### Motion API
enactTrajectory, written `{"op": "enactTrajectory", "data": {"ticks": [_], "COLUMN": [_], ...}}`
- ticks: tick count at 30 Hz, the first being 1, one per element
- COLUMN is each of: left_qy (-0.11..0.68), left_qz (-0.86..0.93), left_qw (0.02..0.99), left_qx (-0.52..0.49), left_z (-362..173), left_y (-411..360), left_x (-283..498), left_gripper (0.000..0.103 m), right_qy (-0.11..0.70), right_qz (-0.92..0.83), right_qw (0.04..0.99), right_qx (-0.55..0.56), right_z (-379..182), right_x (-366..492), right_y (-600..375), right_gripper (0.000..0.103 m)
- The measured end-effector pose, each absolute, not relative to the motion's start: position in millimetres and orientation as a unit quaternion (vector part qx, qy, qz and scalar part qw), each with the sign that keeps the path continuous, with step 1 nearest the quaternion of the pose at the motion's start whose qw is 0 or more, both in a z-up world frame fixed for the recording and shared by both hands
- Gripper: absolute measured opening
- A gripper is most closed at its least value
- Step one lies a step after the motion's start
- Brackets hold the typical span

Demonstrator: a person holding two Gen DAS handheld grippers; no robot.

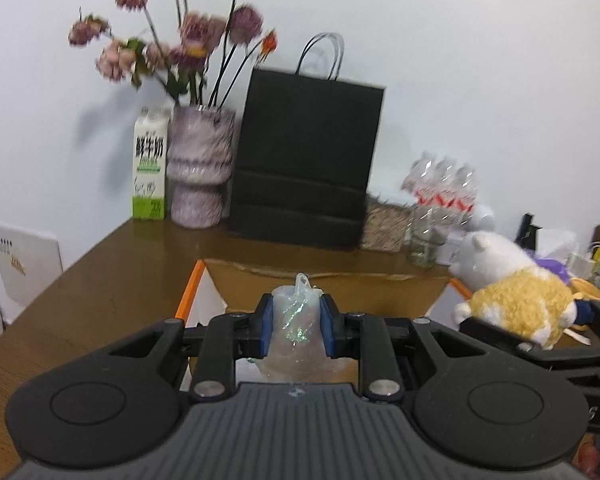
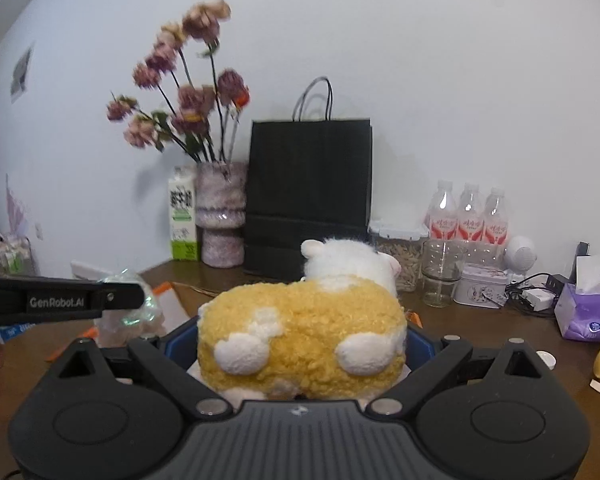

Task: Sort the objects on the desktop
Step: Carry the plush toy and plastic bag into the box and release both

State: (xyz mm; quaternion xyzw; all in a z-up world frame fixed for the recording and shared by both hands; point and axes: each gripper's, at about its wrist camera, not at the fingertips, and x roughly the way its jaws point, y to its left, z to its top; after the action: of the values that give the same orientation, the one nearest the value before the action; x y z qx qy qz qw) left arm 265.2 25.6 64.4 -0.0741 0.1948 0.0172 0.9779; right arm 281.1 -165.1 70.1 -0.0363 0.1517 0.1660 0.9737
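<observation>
Here, in the left wrist view, the left hand-held gripper point(image 1: 296, 326) is clamped narrowly on a clear plastic bag point(image 1: 294, 320), held above an open cardboard box point(image 1: 324, 280) on the brown worktop point(image 1: 100, 280), with a black paper bag point(image 1: 306, 160) behind. In the right wrist view, the right hand-held gripper point(image 2: 300, 344) grips a yellow-and-white plush toy point(image 2: 300, 336) above the worktop; the bag hangs at left.

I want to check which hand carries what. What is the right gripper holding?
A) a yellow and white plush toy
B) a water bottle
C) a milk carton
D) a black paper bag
A: in the right wrist view, the yellow and white plush toy sits clamped in the right gripper.
</observation>
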Motion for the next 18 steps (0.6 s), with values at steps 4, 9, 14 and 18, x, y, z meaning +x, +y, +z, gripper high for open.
{"op": "enactTrajectory", "data": {"ticks": [4, 9, 14, 18], "left_qy": [0.212, 0.217, 0.227, 0.256], "left_qz": [0.03, 0.025, 0.005, -0.016], "left_qw": [0.974, 0.975, 0.973, 0.965], "left_qx": [-0.076, -0.043, -0.045, -0.054], "left_z": [38, 24, 22, 17], "left_y": [31, 28, 26, 25], "left_x": [282, 282, 275, 277], "left_gripper": [0.024, 0.025, 0.025, 0.025], "right_qy": [0.176, 0.223, 0.244, 0.259], "right_qz": [0.153, 0.15, 0.145, 0.137], "right_qw": [0.972, 0.963, 0.959, 0.956], "right_qx": [-0.014, 0.008, -0.006, -0.015], "right_z": [48, 28, 14, 6], "right_x": [301, 311, 315, 316], "right_y": [-171, -181, -177, -175], "right_gripper": [0.097, 0.097, 0.097, 0.097]}}
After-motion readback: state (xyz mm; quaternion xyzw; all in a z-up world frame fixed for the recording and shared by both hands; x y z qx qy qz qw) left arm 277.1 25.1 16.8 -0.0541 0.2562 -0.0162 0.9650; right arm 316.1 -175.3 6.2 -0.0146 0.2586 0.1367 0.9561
